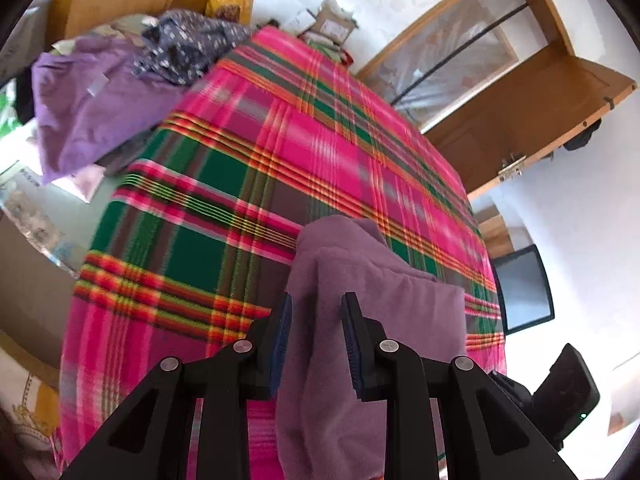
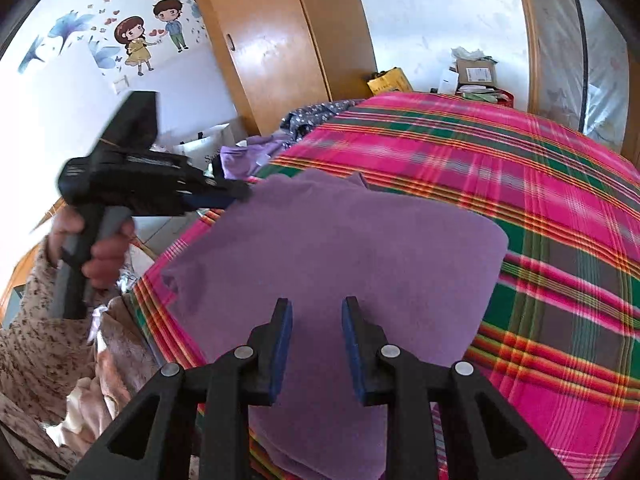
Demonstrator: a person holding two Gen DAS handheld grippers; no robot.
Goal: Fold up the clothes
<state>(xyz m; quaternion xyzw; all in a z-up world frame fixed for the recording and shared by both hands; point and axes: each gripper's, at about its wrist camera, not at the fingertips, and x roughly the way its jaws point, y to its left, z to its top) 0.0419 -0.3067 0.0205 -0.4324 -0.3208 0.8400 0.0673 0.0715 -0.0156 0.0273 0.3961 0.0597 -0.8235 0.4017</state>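
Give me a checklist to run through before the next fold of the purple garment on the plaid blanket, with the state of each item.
1. Purple garment lies on the plaid blanket: ok.
2. Garment surface smooth: not ok, its near left corner is rumpled.
3. Right tool free of cloth: ok, jaws apart above the garment, nothing clamped.
4. Left tool free of cloth: cannot tell, jaws apart with purple cloth between them, and whether the pads touch it is unclear.
5. Room on the blanket for folding: ok, bare plaid beyond the garment.
6. Pile of other clothes apart from the garment: ok.
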